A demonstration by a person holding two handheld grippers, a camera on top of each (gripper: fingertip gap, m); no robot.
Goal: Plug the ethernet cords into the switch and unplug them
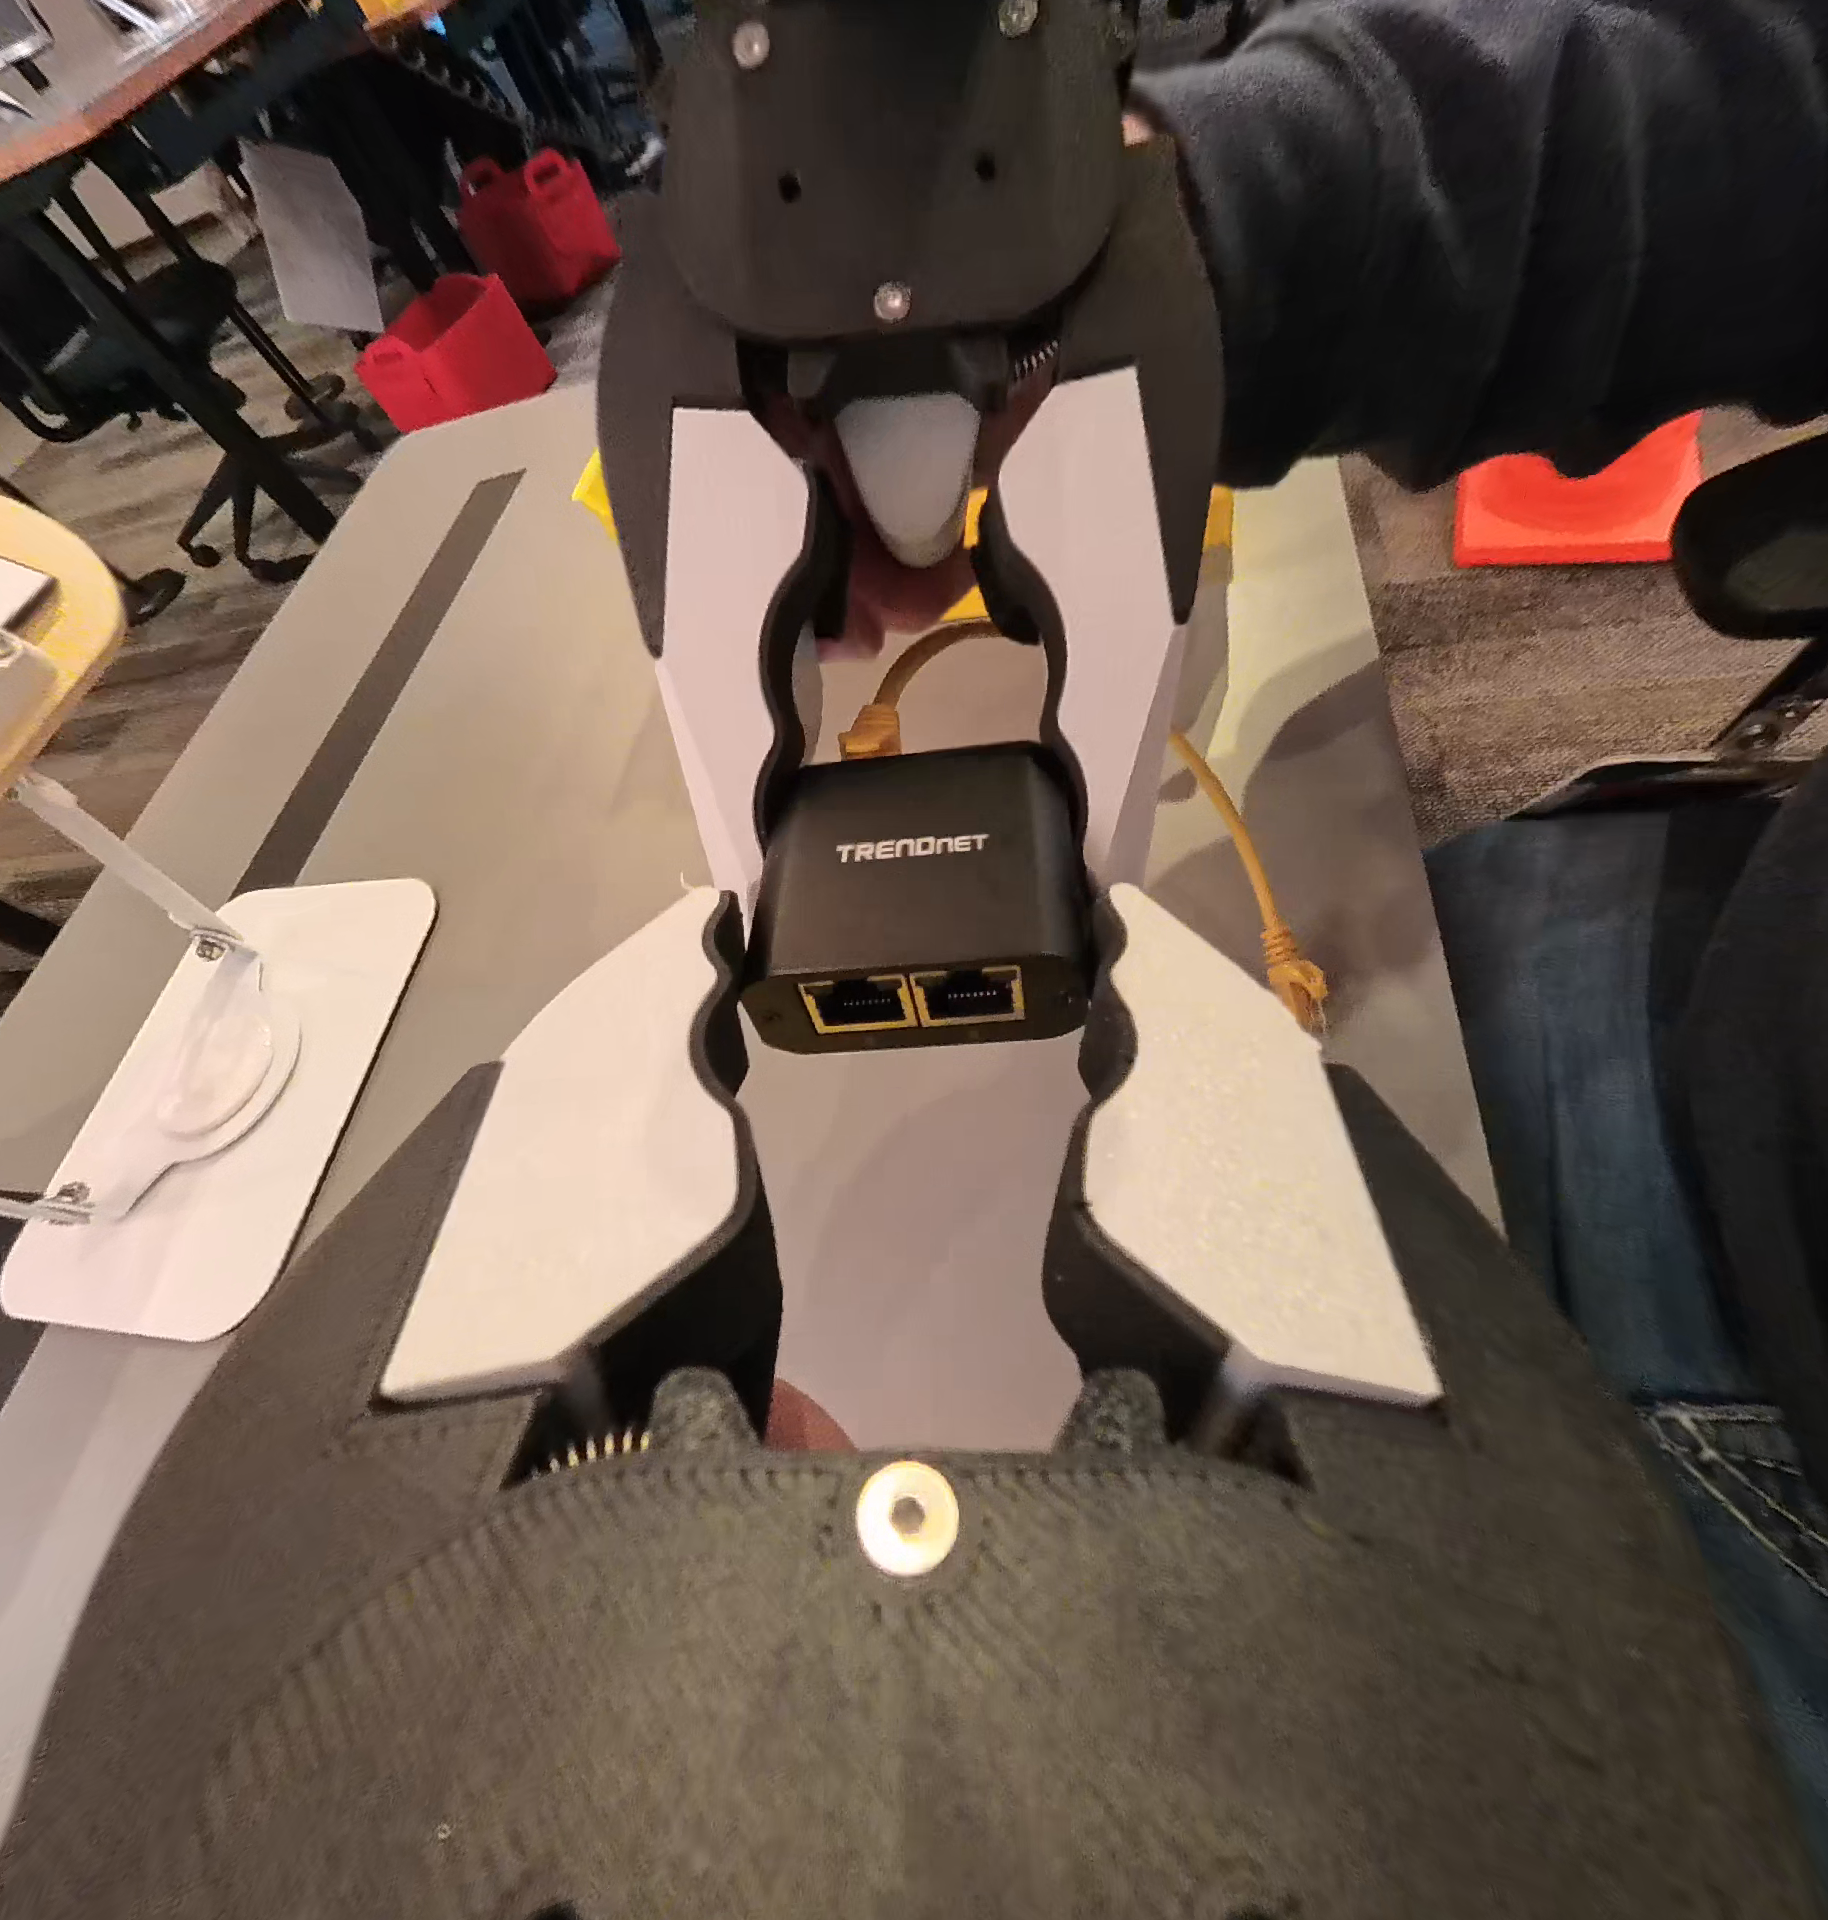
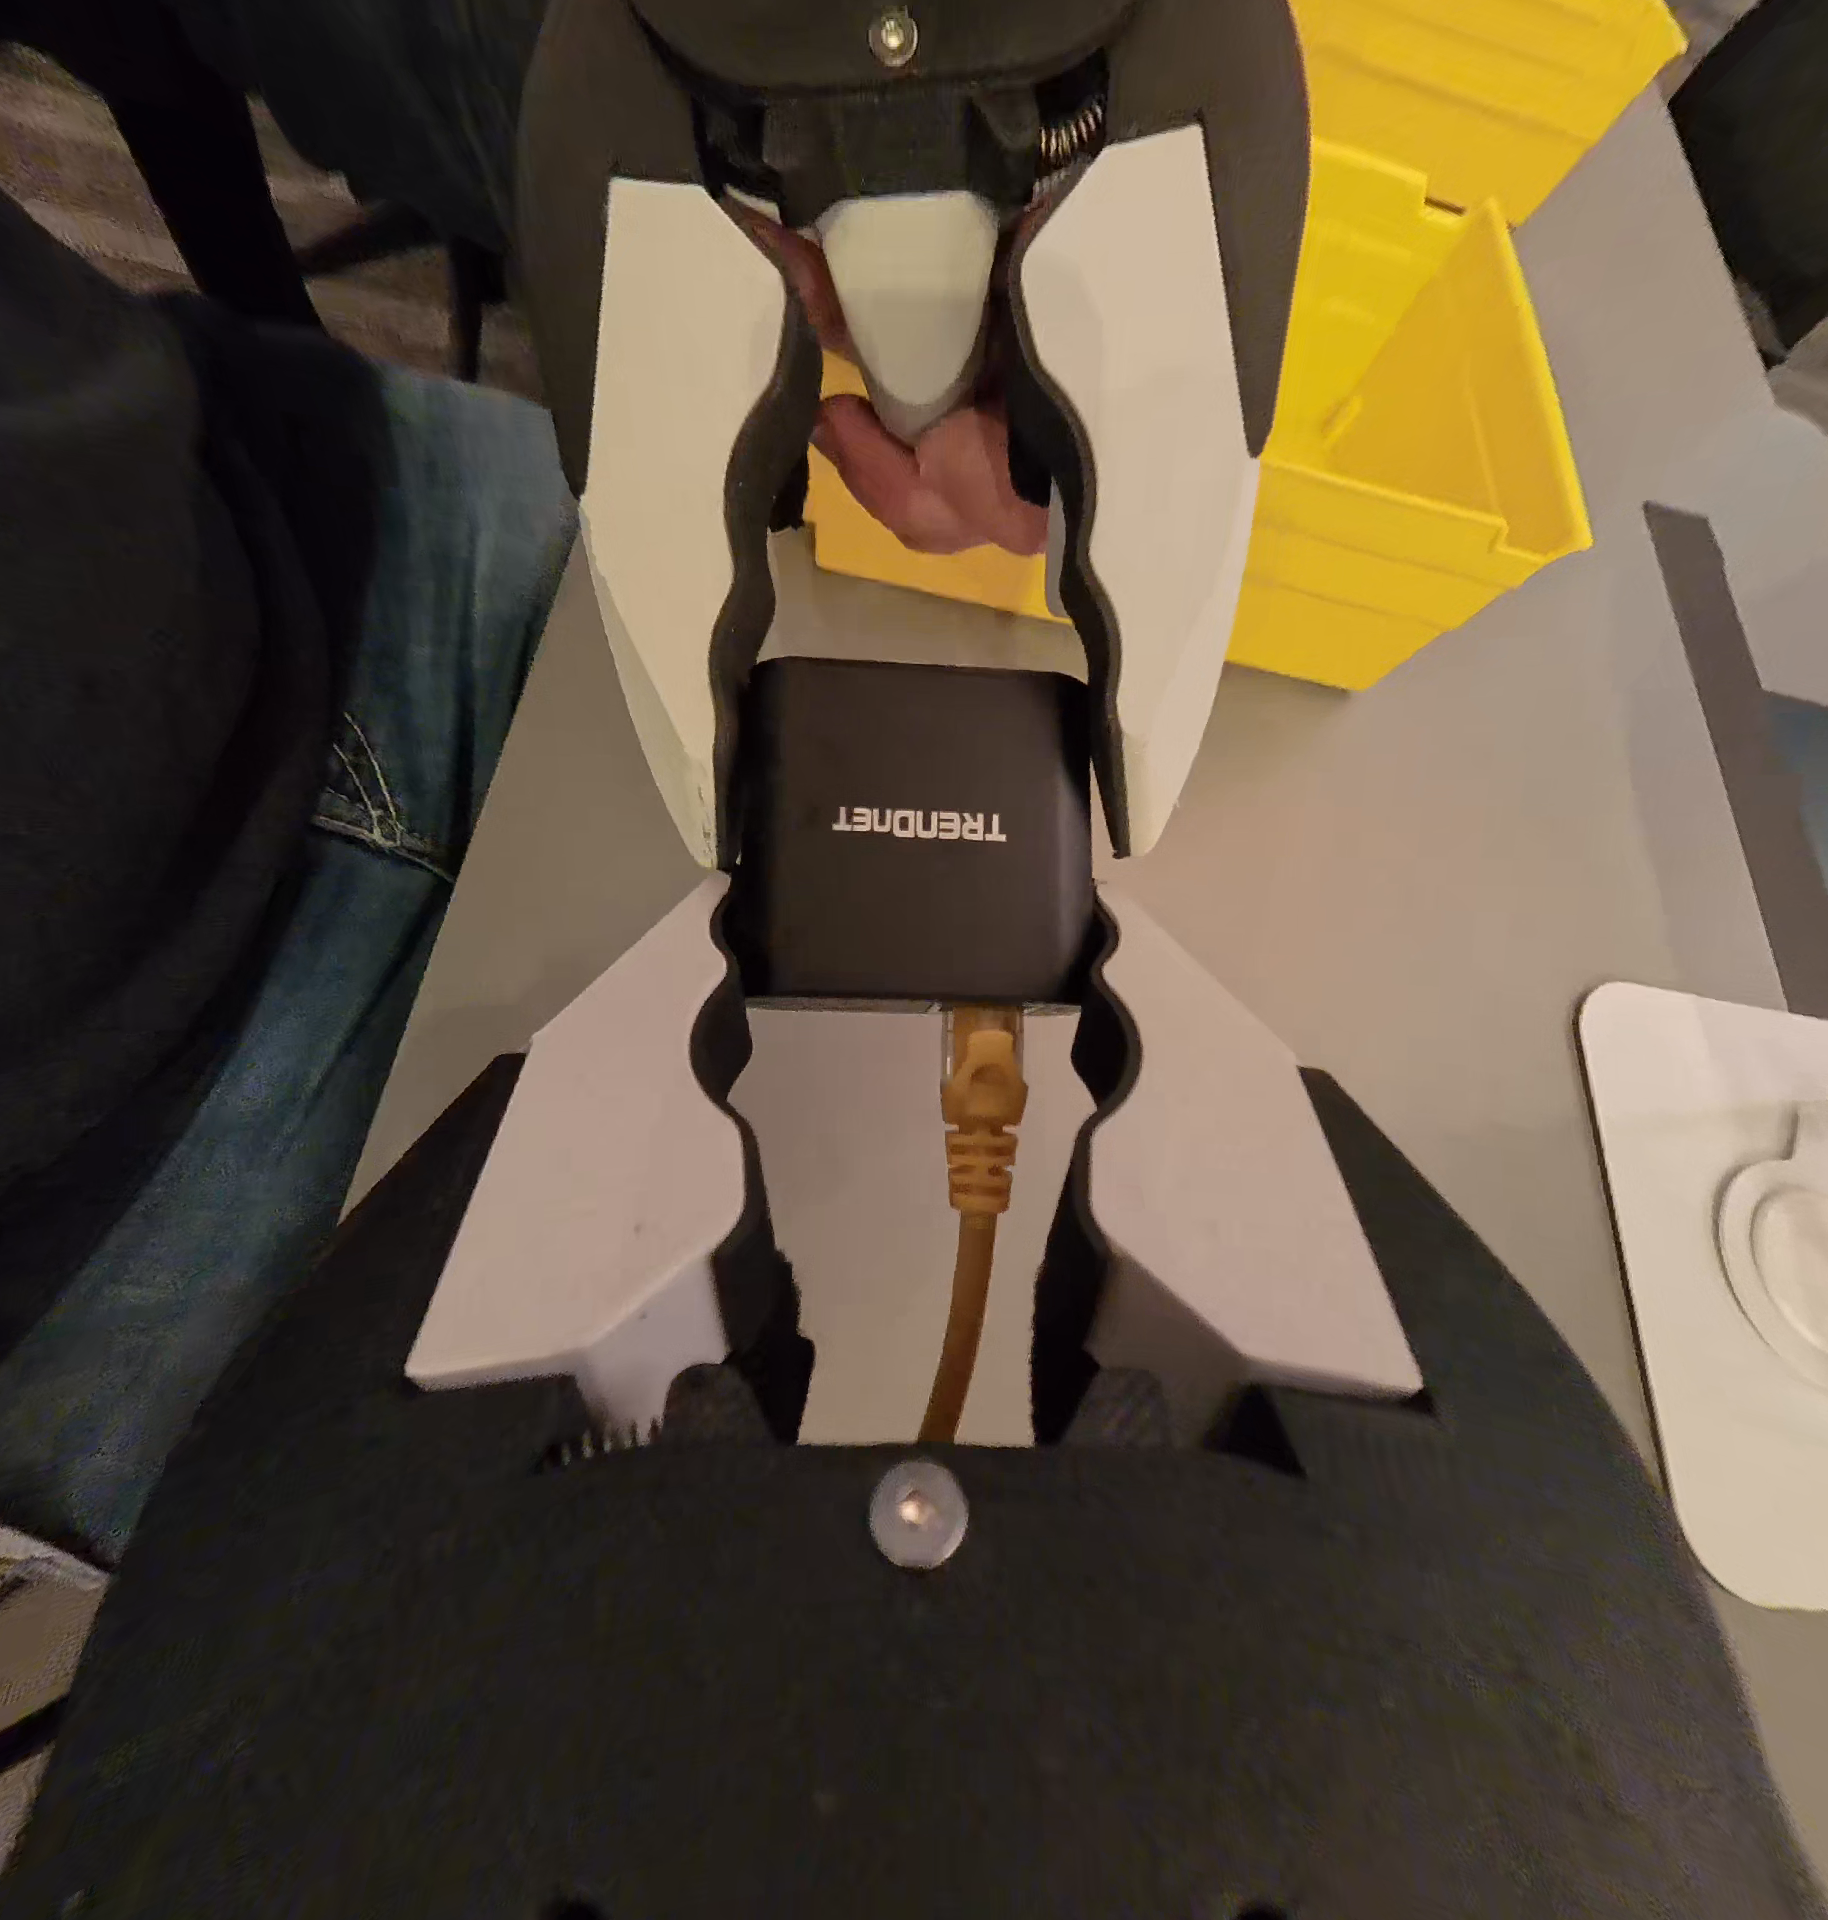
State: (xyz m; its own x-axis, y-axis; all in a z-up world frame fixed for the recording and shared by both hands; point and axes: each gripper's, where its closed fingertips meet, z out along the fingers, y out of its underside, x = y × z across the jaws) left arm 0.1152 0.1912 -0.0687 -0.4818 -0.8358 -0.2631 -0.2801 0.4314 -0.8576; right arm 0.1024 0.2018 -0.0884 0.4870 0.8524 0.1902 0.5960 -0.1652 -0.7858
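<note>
A black switch [image 1: 920, 904] lies on the grey table [image 1: 536, 727], with two empty ports [image 1: 915, 1003] facing the left wrist camera. My left gripper [image 1: 910, 966] has its fingertips pressed on both sides of the switch's near end. My right gripper [image 1: 925, 800] faces it and clamps the far end. In the right wrist view, the right gripper [image 2: 910, 935] touches the switch [image 2: 910, 769] at its near corners. A yellow ethernet cord [image 2: 977, 1122] is plugged into that side and runs back between the fingers. A second yellow cord's plug [image 1: 1299, 982] lies loose on the table.
Yellow bins [image 2: 1409, 436] stand behind the left gripper. A white base plate with a clear stand [image 1: 224, 1101] sits beside the switch and also shows in the right wrist view [image 2: 1741, 1247]. A person's jeans-clad leg [image 1: 1575, 1039] is at the table edge. Red bags [image 1: 453, 353] and an orange cone [image 1: 1575, 499] are on the floor.
</note>
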